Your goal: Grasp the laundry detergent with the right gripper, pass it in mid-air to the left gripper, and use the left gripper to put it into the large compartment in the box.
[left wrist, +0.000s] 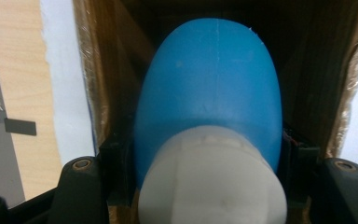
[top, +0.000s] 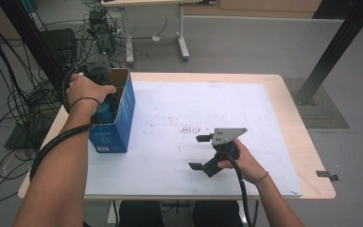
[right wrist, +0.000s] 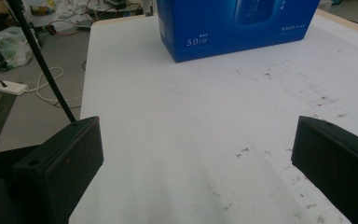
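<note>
On a white-topped table (top: 246, 109) in a cable-strewn room, a smooth blue plastic bottle with a white cap (left wrist: 209, 116), judged light, rigid and slippery, is clamped at its shoulder inside an open blue cardboard box (top: 116, 124) by the left gripper (top: 99, 75), while the right gripper (top: 199, 152) is held open over the table.

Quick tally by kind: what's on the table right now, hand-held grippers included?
Blue cardboard box: 1
Blue bottle with white cap, inside the box, jaws on either side of it: 1
Hand-held gripper: 2, the left hand-held gripper at the bottle, the right hand-held gripper open over the white table top
Total: 4
</note>
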Tool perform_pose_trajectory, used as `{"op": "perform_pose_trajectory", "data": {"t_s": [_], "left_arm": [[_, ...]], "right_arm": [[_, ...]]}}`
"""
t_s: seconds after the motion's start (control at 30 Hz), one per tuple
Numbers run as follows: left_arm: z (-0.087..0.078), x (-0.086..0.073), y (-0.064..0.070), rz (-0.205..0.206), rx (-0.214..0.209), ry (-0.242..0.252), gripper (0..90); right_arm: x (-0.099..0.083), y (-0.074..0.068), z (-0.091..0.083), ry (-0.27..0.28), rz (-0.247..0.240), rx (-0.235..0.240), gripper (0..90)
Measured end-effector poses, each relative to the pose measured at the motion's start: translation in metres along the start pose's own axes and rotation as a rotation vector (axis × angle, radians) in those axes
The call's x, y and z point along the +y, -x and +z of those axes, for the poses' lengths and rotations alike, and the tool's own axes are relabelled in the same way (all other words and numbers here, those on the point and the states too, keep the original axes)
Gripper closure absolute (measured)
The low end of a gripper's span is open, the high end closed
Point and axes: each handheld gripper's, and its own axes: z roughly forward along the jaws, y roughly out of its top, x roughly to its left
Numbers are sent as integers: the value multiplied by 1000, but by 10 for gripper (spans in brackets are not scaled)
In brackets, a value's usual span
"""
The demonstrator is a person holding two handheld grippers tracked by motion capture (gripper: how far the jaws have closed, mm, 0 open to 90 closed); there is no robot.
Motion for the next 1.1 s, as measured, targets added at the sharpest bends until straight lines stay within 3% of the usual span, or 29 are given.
{"op": "perform_pose_trajectory", "data": {"t_s": [1.1], "left_arm": [[5,1,4,1,7,-16,373]], "right_arm": [[-1,0,0,3,3,-1,22]]}}
